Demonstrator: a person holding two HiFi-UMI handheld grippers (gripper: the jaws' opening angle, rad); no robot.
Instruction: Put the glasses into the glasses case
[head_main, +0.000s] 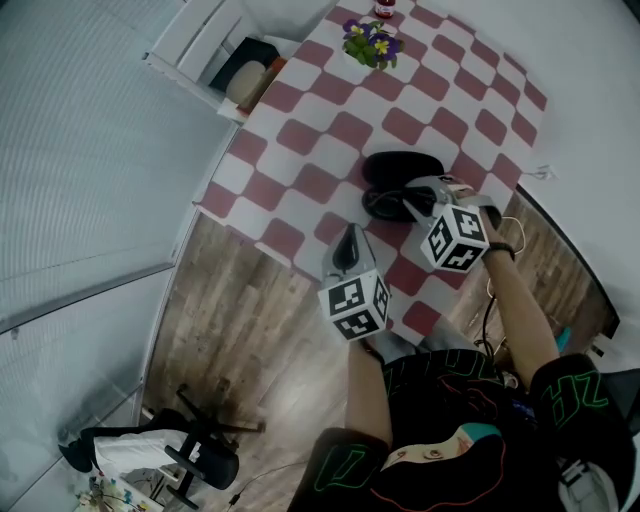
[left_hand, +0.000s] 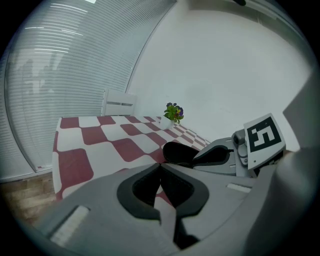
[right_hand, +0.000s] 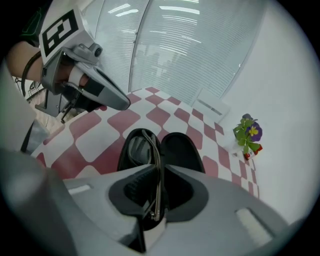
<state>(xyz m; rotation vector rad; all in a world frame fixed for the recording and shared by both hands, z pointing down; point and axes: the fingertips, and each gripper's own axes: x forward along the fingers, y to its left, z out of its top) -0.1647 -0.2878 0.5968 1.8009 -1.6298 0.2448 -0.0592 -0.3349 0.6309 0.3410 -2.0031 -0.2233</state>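
An open black glasses case (head_main: 398, 172) lies on the red-and-white checked tablecloth (head_main: 330, 120). In the right gripper view the dark-framed glasses (right_hand: 141, 146) rest in the case's left half (right_hand: 131, 150), with the empty lid (right_hand: 181, 151) beside them. My right gripper (right_hand: 159, 169) is shut on a thin temple arm of the glasses, just above the case (head_main: 415, 200). My left gripper (head_main: 350, 238) hovers near the table's front edge, left of the case, jaws shut with nothing between them (left_hand: 160, 167). From there the case (left_hand: 176, 151) and the right gripper (left_hand: 220, 157) show ahead.
A small pot of purple and yellow flowers (head_main: 372, 44) stands at the table's far end beside a red-lidded jar (head_main: 384, 9). A white shelf (head_main: 232, 62) adjoins the table's left corner. Wooden floor and an office chair (head_main: 195, 452) lie below left.
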